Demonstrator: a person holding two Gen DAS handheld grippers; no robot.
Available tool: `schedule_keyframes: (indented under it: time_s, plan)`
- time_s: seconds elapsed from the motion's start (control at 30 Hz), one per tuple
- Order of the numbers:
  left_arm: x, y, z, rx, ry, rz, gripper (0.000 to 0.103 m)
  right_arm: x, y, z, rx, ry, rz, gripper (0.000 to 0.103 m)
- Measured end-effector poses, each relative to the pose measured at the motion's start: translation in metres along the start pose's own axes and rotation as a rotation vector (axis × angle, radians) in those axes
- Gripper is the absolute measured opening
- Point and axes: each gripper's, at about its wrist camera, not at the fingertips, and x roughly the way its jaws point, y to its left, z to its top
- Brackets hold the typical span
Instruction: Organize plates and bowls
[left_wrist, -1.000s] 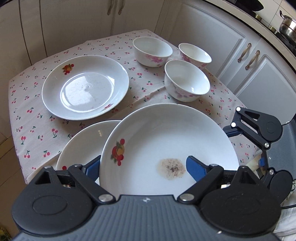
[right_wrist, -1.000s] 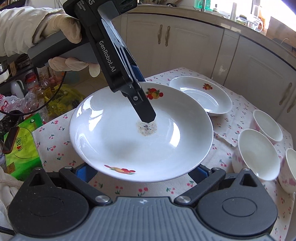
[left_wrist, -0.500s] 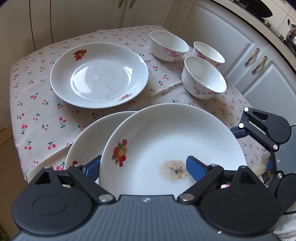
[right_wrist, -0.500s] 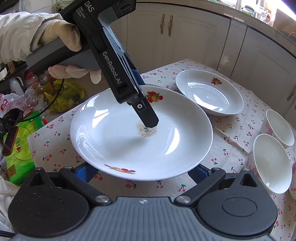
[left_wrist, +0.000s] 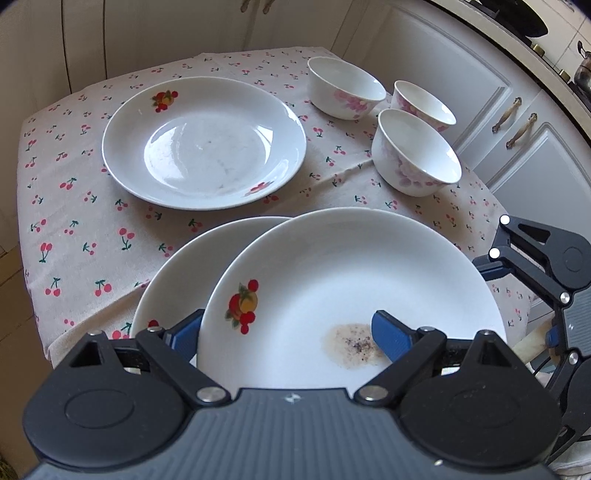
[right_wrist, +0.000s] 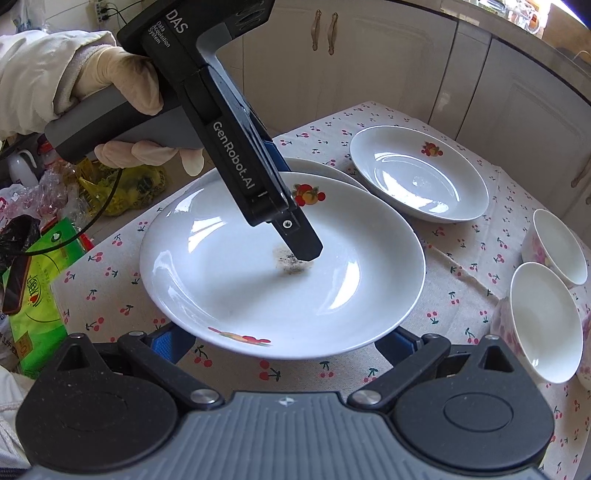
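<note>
A white plate with a fruit print and a brown stain (left_wrist: 351, 280) is held above the table. My left gripper (left_wrist: 286, 330) is shut on its near rim, one finger (right_wrist: 299, 236) lying inside by the stain, the other under it. My right gripper (right_wrist: 284, 343) is open at the plate's (right_wrist: 280, 280) opposite rim, its blue fingers below the edge. A second plate (left_wrist: 184, 273) lies on the tablecloth under the held one. A third plate (left_wrist: 203, 144) (right_wrist: 417, 173) lies farther on. Three white bowls with pink flowers (left_wrist: 415, 151) stand beside it.
The small table has a cherry-print cloth (left_wrist: 74, 206) and its edges are near. White cabinets (left_wrist: 461, 74) stand close behind and to the side. Bags and a green packet (right_wrist: 33, 280) lie on the floor beside the table.
The held plate has come lower and closer to the plate beneath it. Both grippers keep their places on it.
</note>
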Motion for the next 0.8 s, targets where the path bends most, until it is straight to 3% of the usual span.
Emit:
schedule_keyframes:
  time_s: [0.8]
  plan:
    - [0.0019,0.0083,-0.0015,0.016,0.007,0.025,0.093,0.0052,0.0035,0.0073,0.023,0.046,0.004,0.103]
